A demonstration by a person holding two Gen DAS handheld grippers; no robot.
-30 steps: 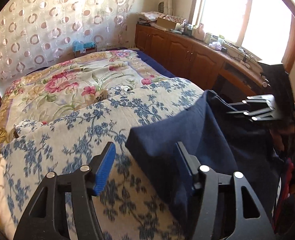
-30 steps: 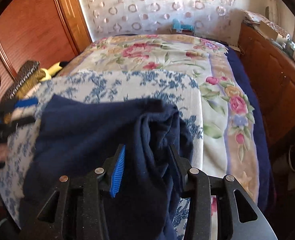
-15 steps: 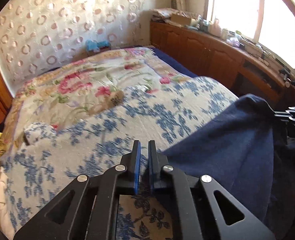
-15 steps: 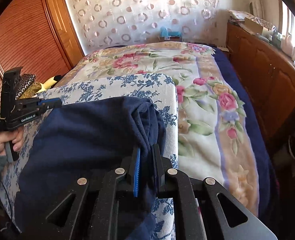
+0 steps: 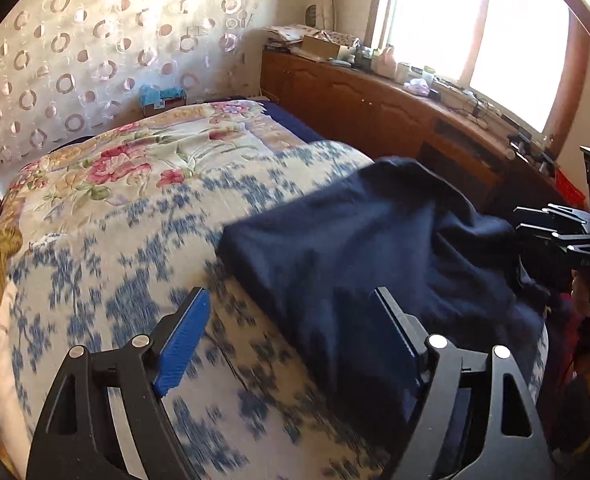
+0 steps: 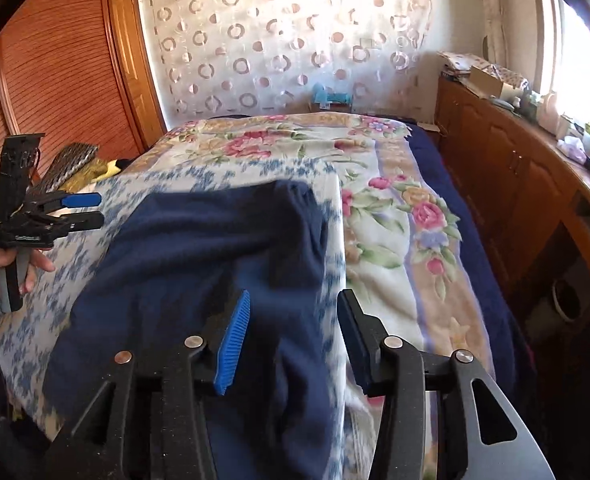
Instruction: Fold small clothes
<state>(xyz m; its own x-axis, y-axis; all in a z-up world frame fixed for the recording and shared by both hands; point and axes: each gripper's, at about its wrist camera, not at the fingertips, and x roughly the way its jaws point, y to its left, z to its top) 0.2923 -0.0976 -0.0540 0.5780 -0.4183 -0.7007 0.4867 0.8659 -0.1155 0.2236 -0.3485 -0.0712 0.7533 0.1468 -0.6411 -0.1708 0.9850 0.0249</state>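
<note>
The dark navy garment (image 6: 199, 248) lies across the blue-flowered white coverlet (image 5: 107, 264) at the near end of the bed, filling the centre and lower left of the right wrist view and the centre-right of the left wrist view. It looks like a soft knit or fleece: limp, light, matte, likely to sag and bunch when lifted, not slippery. One end is rolled into a thick tube (image 6: 295, 216) near the coverlet's right edge, and loose cloth hangs off the near edge of the bed.

The left gripper (image 5: 291, 336) has just been opening; its jaws stand wide, with the garment's near left edge between them but no pad pressing on it. The right gripper (image 6: 295, 336) has also just been opening and stands about half wide; a fold of navy cloth runs between its jaws, untouched as far as the blur allows. A hand (image 6: 3, 268) holds the left gripper's handle at the left of the right wrist view.

A pinch should probably take corners or hems through one or two layers; the thick roll would be harder to close on
</note>
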